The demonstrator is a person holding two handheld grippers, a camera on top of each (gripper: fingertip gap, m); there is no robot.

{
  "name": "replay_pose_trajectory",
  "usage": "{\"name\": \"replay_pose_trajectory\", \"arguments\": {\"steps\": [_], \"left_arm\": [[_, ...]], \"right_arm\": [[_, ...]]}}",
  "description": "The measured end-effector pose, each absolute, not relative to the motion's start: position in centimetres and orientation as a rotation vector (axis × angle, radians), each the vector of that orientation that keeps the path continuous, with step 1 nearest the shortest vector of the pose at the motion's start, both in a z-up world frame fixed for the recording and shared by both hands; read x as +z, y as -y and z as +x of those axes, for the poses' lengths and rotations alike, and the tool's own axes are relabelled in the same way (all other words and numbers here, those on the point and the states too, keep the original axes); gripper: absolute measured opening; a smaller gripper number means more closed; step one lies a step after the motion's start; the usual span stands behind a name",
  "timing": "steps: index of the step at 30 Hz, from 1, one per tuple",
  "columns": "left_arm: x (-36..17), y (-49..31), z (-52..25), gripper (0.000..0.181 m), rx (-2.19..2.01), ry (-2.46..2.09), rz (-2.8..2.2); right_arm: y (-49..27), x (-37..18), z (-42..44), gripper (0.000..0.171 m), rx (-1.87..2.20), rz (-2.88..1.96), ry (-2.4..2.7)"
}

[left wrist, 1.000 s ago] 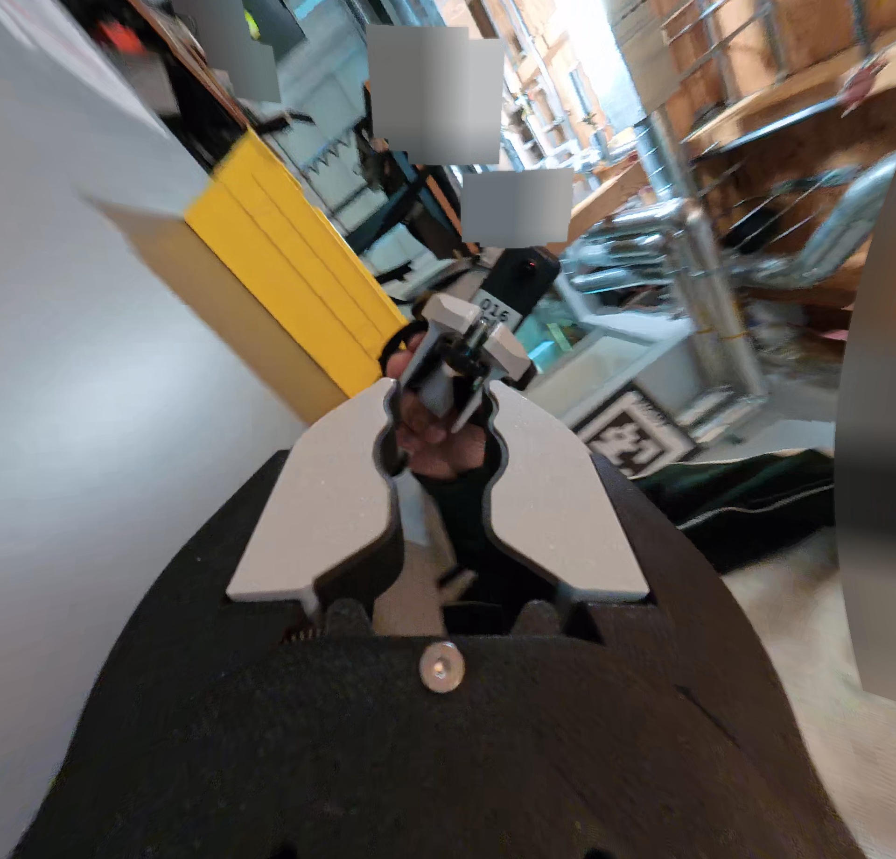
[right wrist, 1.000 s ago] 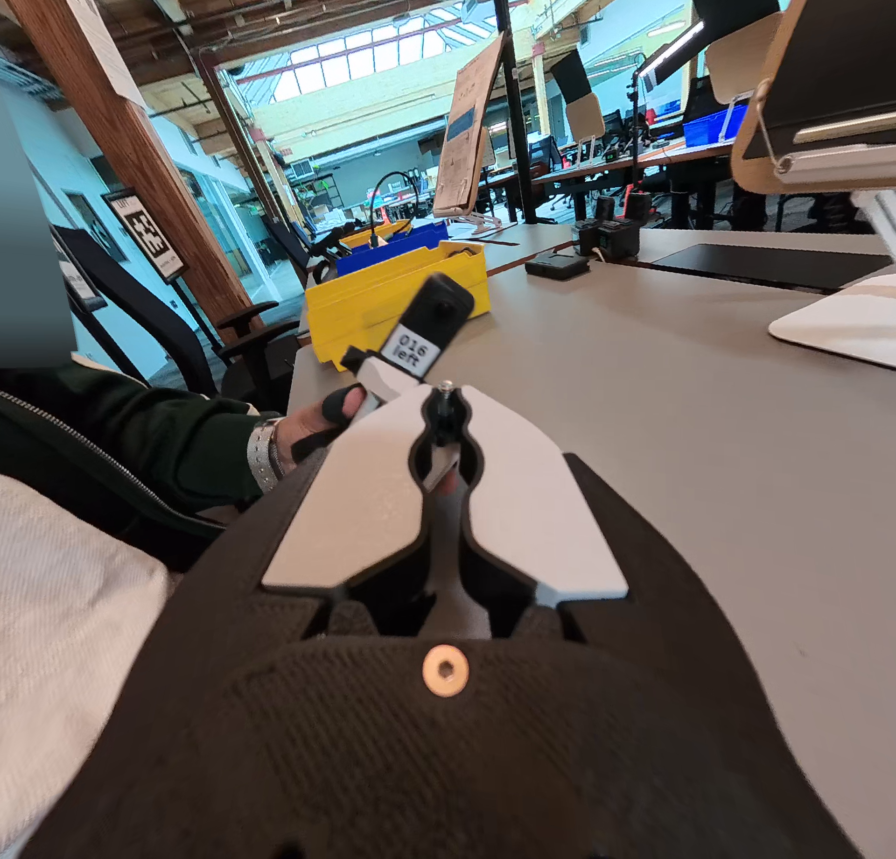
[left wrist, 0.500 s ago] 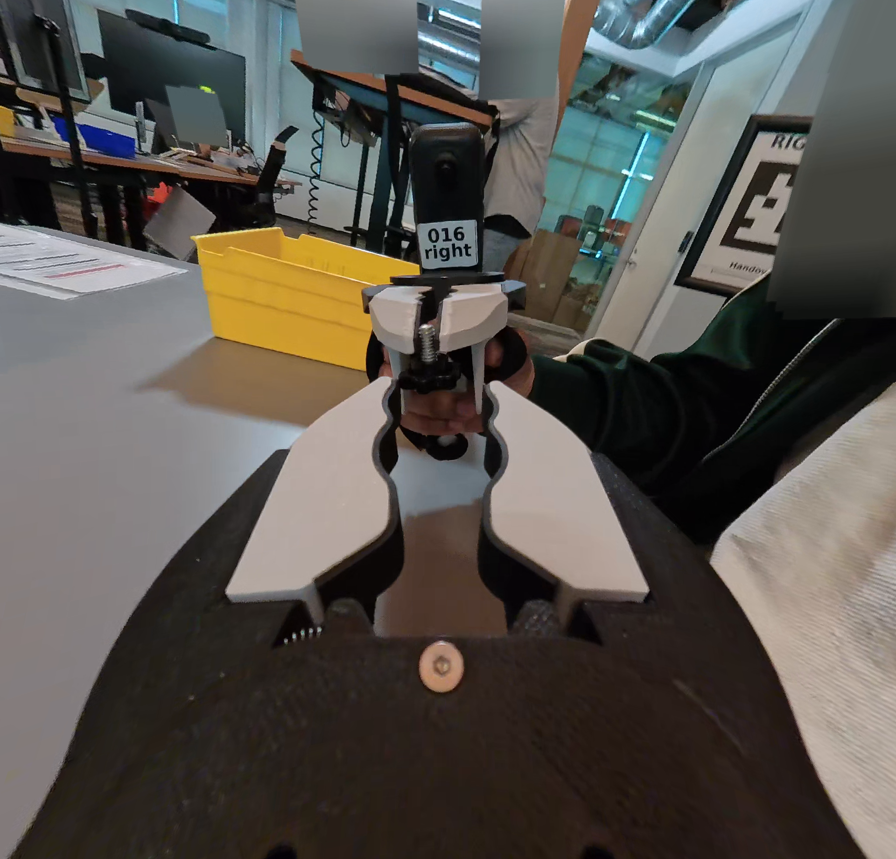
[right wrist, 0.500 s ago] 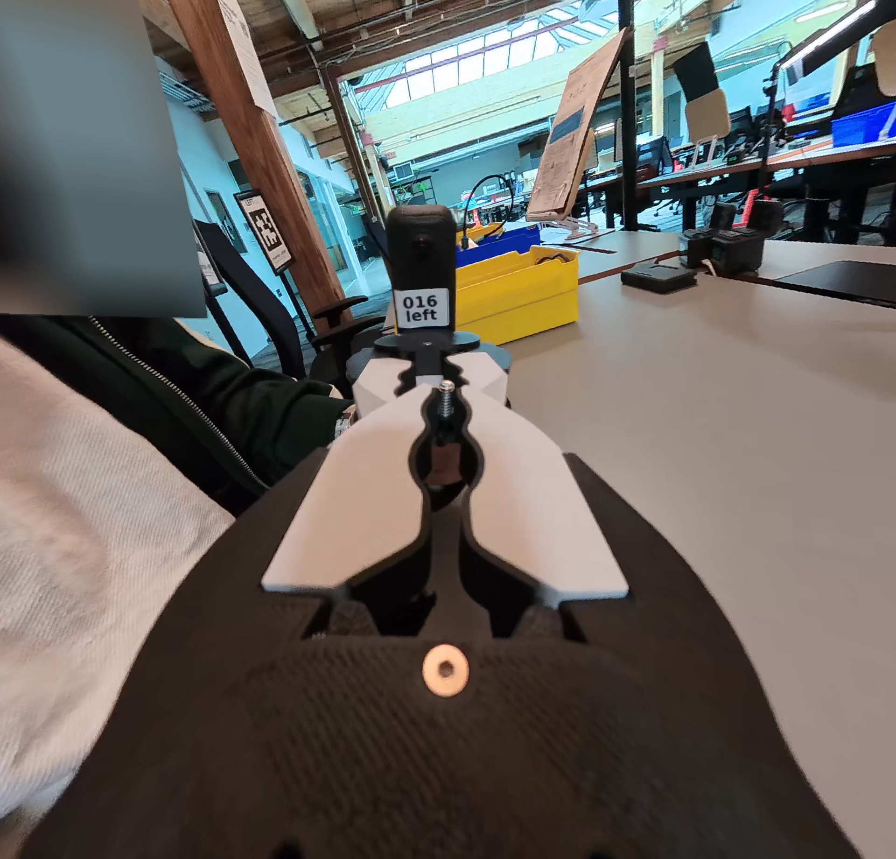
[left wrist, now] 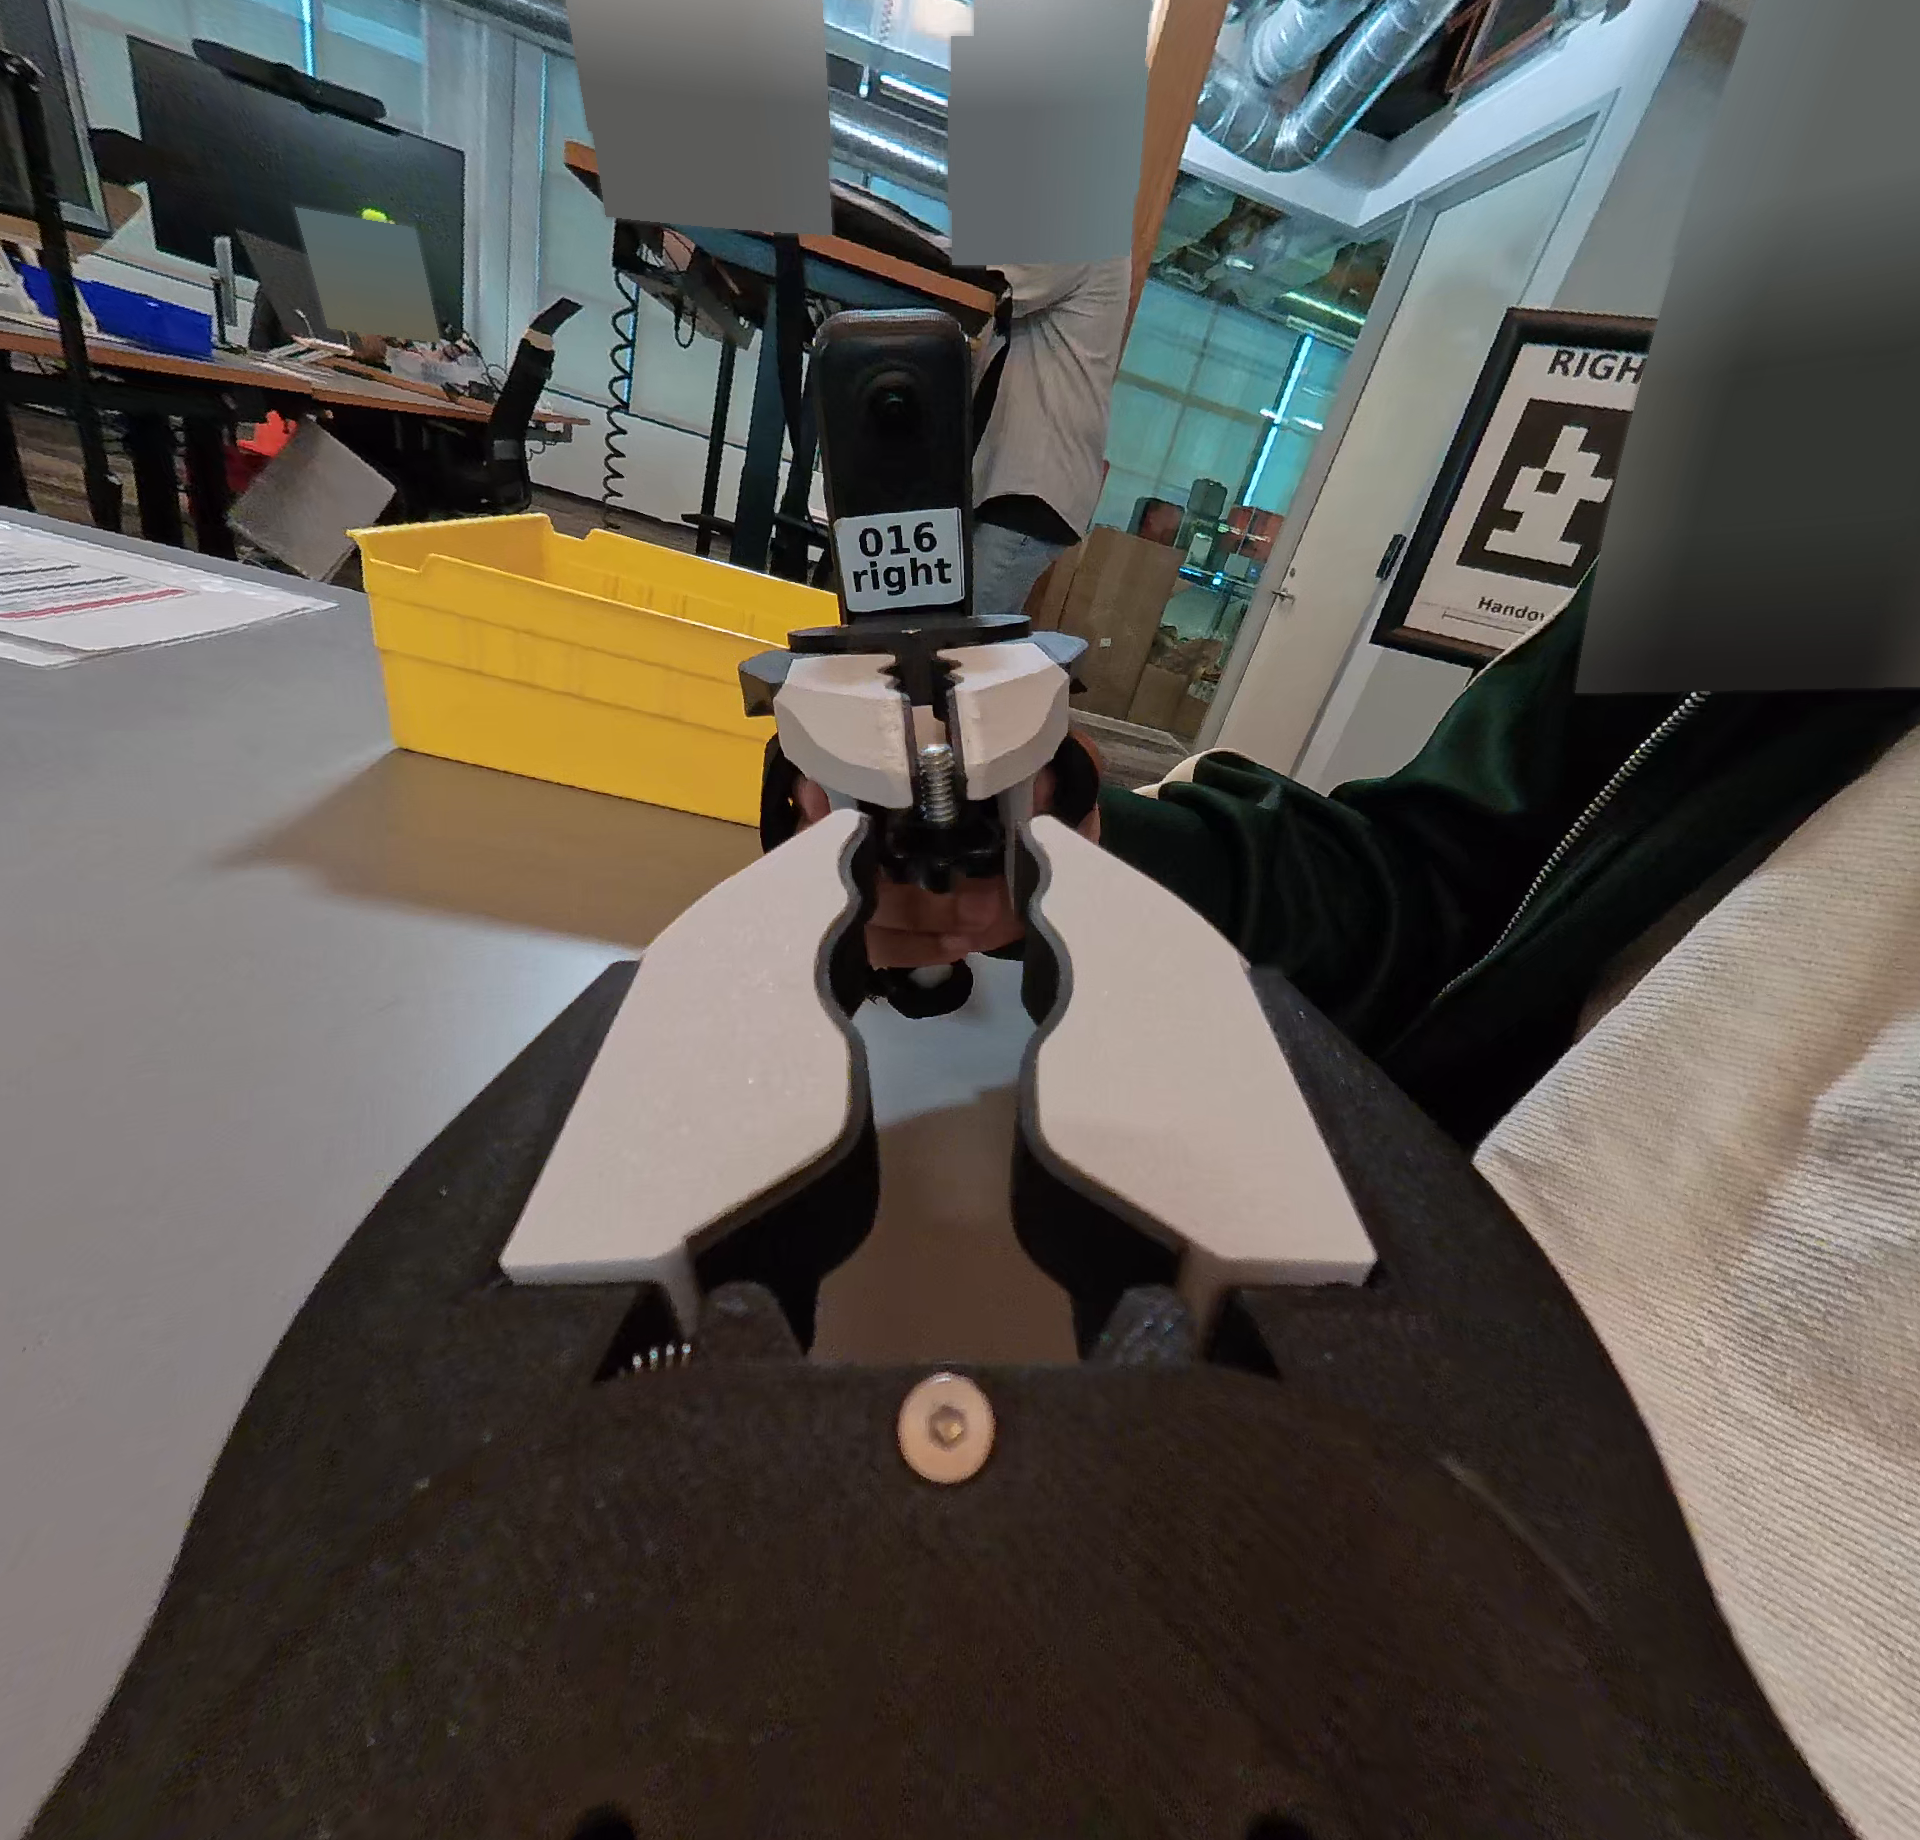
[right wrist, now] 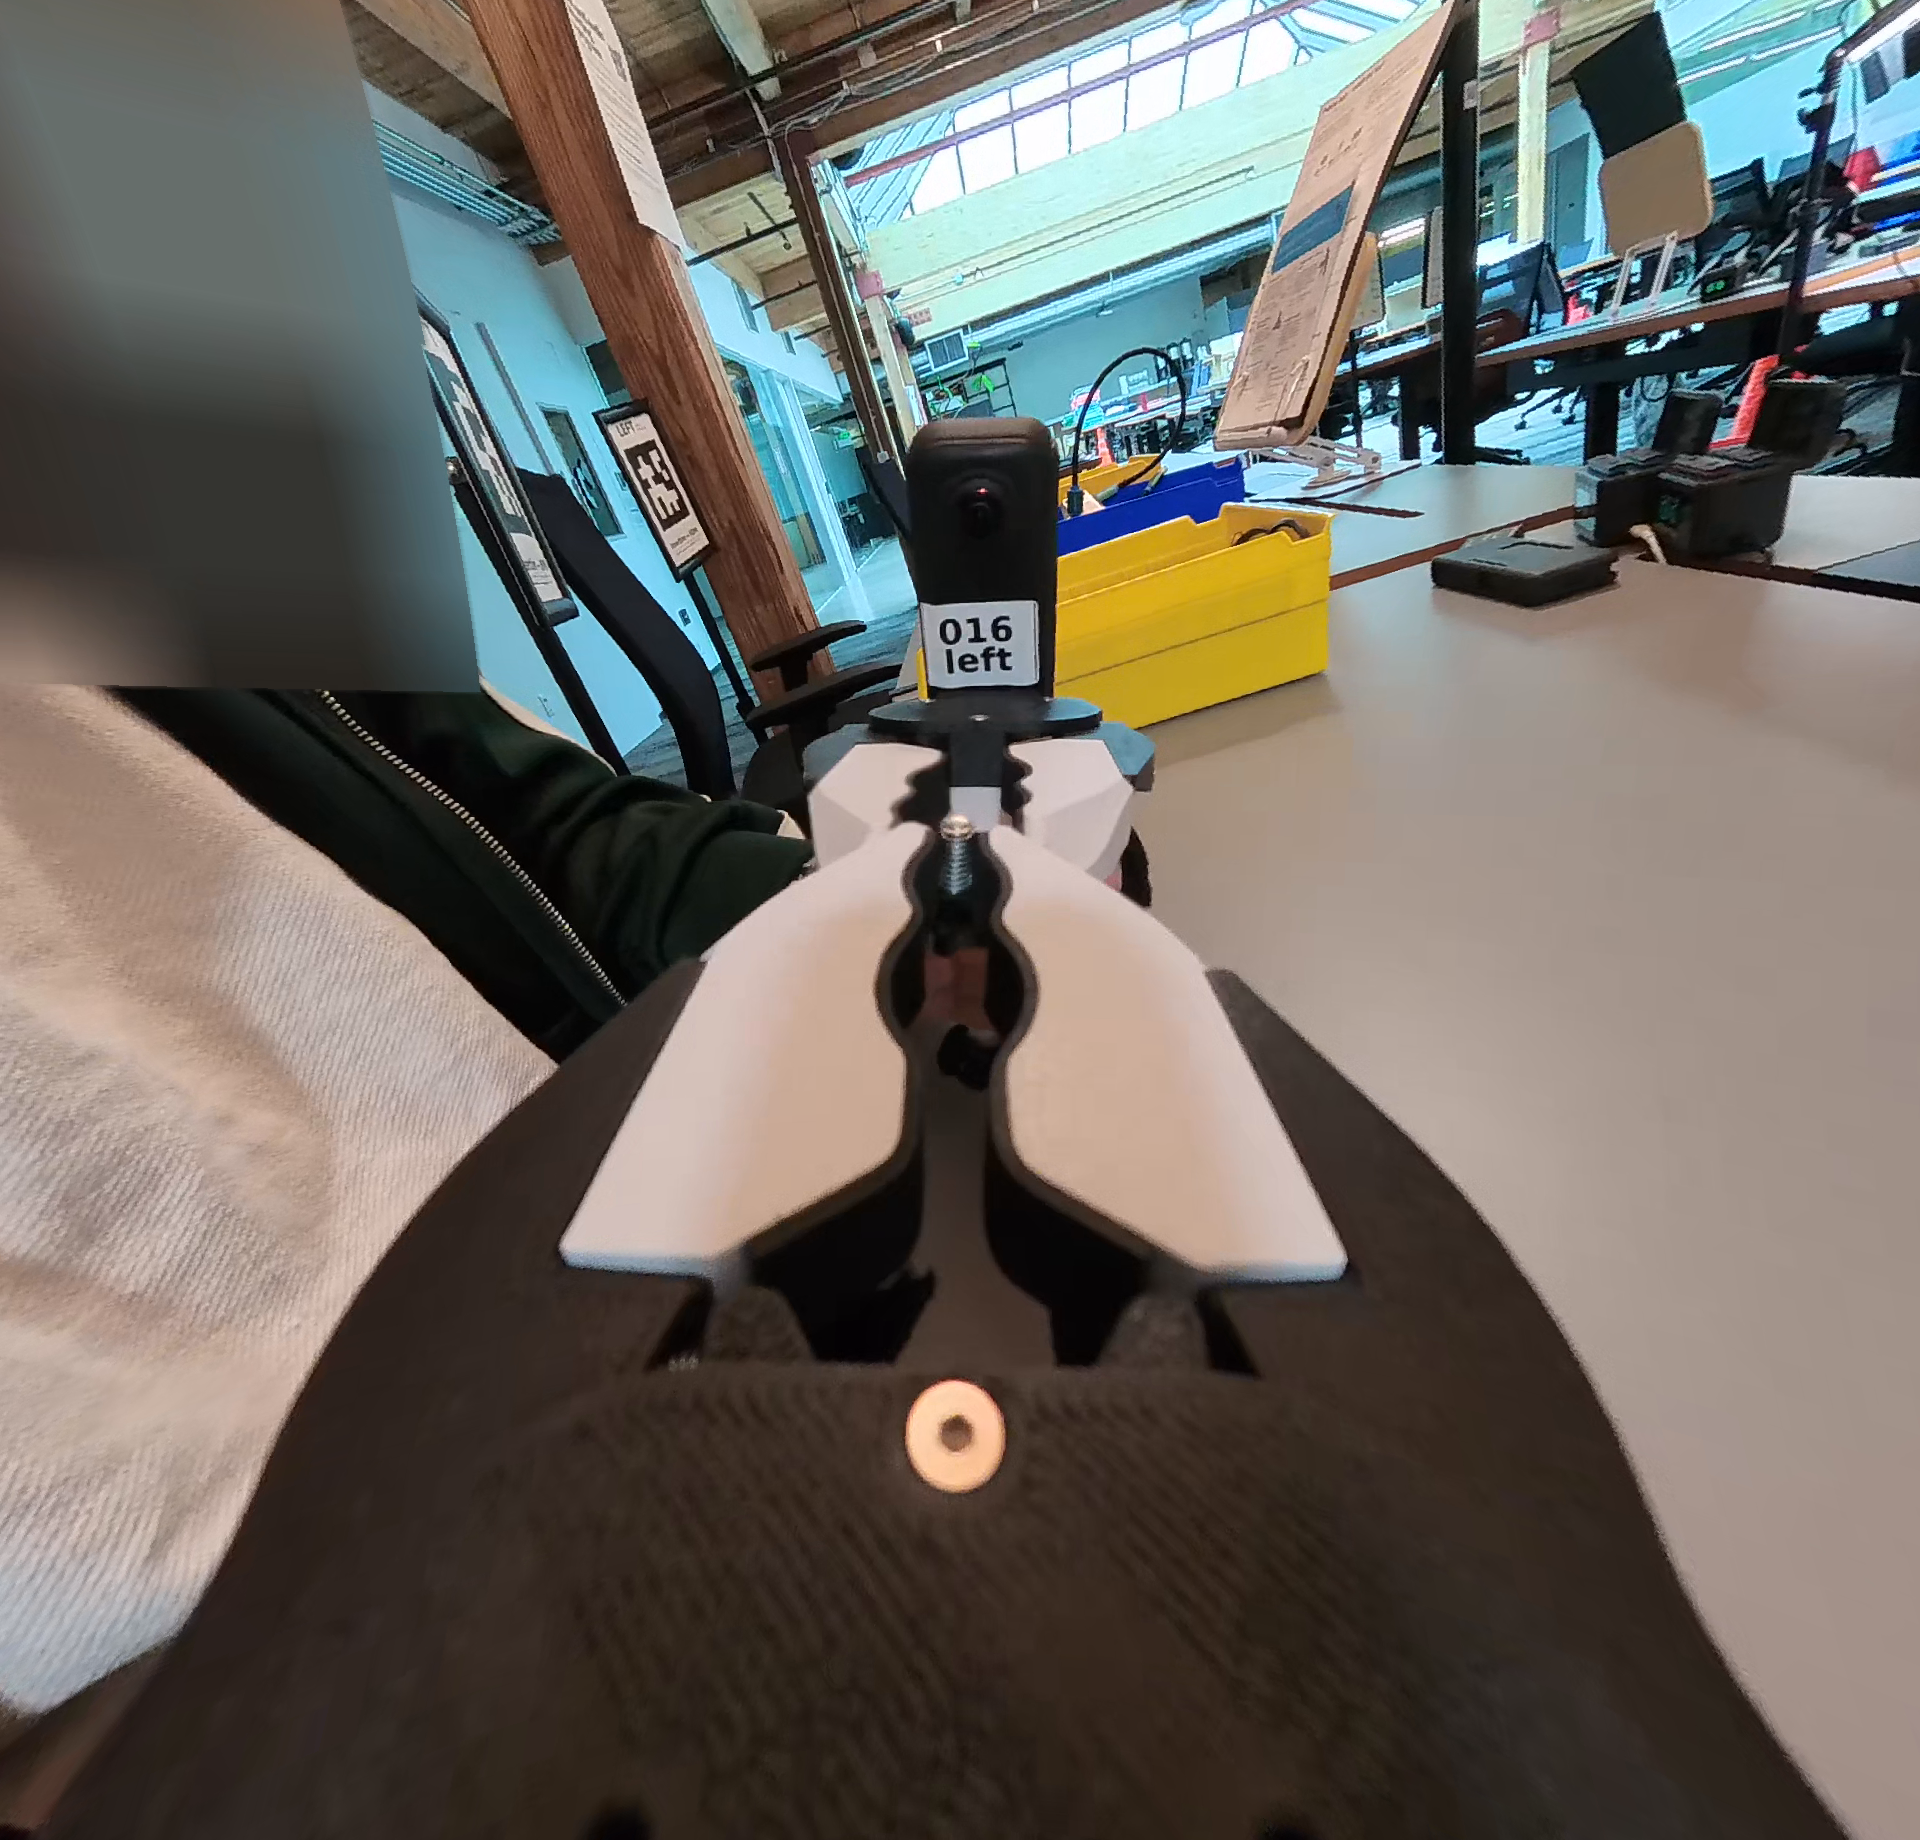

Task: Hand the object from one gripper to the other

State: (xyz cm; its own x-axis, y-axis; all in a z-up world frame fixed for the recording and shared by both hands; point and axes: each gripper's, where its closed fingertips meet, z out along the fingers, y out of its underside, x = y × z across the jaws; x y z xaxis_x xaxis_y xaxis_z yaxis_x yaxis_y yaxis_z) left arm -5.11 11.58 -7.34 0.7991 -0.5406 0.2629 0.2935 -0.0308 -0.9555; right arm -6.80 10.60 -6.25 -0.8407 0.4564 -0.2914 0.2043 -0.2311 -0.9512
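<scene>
The bolt (left wrist: 936, 791) is off the worktop (left wrist: 208, 959), held in the air between the two grippers, which face each other tip to tip. It stands roughly upright, so its long axis runs up and down, across the line along which the grippers meet. In the left wrist view its bare threaded end points up, with a black knurled part below.

The right gripper (left wrist: 928, 751) has it: its jaws are drawn narrow and pinch the shank. The right wrist view shows the same, with the thread rising out of the slit between that gripper's own tips.

The left gripper (left wrist: 940, 845) is the receiver. Its jaws stand apart with a clear gap, and the black lower part of the bolt sits just at or between their tips. We cannot tell whether either finger touches it. We judge that the coming move turns on this: the bolt lies dead ahead of the left jaws, centred in their gap, and the free lower portion is the only length left to close on.

As for writing, each gripper carries a black camera (left wrist: 899, 440) with a white sticker (left wrist: 900, 559) printed in black, and a framed poster (left wrist: 1538, 491) with a black-and-white block pattern hangs behind. We leave their words unread. No brand mark is visible. A yellow bin (left wrist: 582, 668) sits on the worktop beyond.
</scene>
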Motion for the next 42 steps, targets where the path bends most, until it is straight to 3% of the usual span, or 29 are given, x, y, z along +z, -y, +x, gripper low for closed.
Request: {"name": "replay_pose_trajectory", "arguments": {"steps": [19, 22, 24, 29, 42], "left_arm": [[-7.4, -11.6, -5.0, 0.022, -0.684, -0.215, -1.465], [-7.4, -11.7, -5.9, 0.022, -0.617, -0.181, -1.467], [-7.3, -11.7, -6.7, 0.022, -0.575, -0.153, -1.460], [-7.2, -11.7, -7.7, 0.021, -0.529, -0.118, -1.458], [-7.8, -11.9, -6.9, 0.022, -0.514, -0.159, -1.499]], "right_arm": [[-10.4, -6.1, -6.7, 0.006, 2.203, -0.758, 1.812], [-11.2, -5.5, -7.6, 0.035, 2.181, -0.790, 1.697], [-12.1, -5.2, -8.0, 0.036, 2.182, -0.831, 1.638], [-13.2, -5.1, -8.3, 0.026, 2.097, -0.840, 1.598], [-11.2, -6.5, -8.5, 0.020, 1.945, -0.741, 1.712]]}}
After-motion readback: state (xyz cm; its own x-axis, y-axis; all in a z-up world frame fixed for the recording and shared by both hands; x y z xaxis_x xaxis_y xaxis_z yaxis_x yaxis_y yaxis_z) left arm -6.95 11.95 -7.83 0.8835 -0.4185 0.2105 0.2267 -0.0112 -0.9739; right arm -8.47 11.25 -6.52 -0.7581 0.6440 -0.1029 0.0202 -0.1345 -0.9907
